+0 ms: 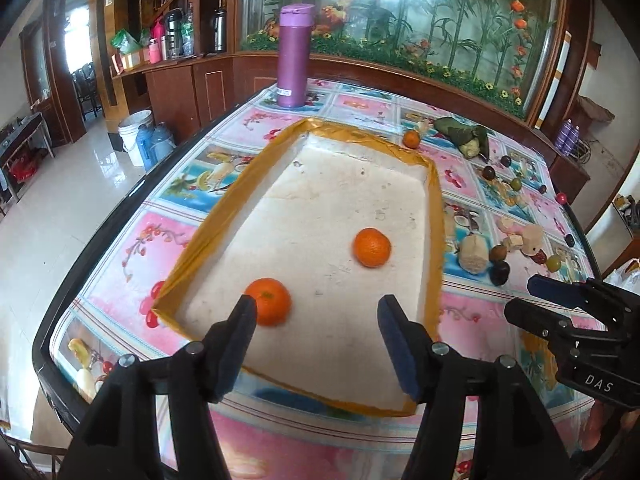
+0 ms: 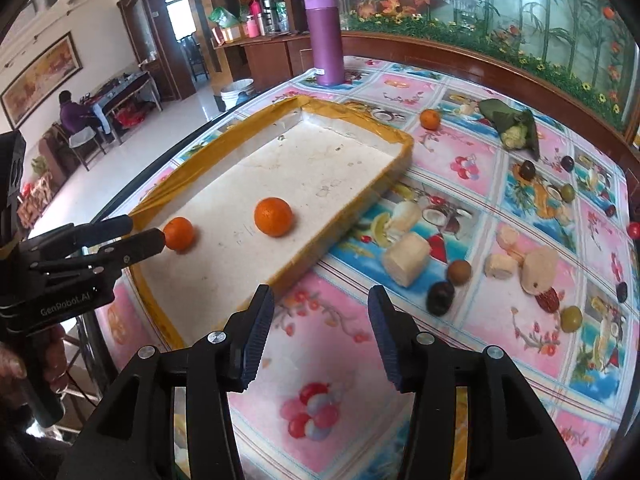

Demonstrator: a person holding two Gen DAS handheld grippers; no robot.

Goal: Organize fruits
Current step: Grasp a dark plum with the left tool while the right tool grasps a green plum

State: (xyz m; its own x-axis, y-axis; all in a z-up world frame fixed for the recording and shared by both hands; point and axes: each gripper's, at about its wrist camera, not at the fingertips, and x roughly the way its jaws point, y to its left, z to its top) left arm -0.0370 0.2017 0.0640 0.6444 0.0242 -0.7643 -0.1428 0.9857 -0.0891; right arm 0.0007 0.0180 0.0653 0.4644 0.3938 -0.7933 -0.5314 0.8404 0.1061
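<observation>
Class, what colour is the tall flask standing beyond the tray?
Purple; the flask shows best in the right wrist view.

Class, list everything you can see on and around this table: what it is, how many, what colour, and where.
Tray: one, white with yellow taped rim, on the table.
Oranges in tray: two, orange, near end.
Loose orange: one, beyond the tray.
Flask: one, purple, far table edge.
Leaf bundle: one, green, far right.
Pale chunks: several, cream, right of tray.
Small fruits: many, dark, green, red, scattered right.
Tablecloth: pink and blue, fruit print.
Left tool: black, open, over tray.
Right tool: black, open, empty, beside the tray.
</observation>
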